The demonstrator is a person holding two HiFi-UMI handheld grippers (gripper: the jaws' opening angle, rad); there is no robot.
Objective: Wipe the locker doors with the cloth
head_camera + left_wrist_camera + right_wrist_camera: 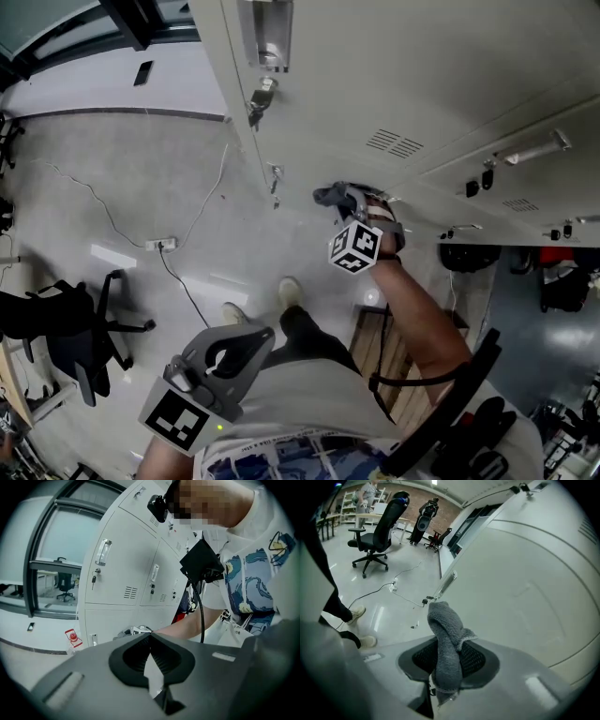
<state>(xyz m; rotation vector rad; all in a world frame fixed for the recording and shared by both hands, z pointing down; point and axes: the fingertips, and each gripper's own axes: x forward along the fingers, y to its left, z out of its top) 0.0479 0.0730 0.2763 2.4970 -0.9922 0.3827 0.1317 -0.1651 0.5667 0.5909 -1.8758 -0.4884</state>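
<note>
Close by the person's waist, the left gripper [232,354] hangs idle, its jaws pressed together on nothing. Farther out, the right arm stretches forward, the right gripper [356,202] pinching the grey cloth [325,196] at a locker door [394,75]. Wiping looks under way, though nothing shows which doors are finished.

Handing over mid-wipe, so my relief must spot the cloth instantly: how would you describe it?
Find the bank of pale lockers, then the right gripper held up close to one of them. Pinched between its jaws is the cloth: a grey, fluffy, folded strip, the only soft thing against the smooth hard locker fronts.
</note>
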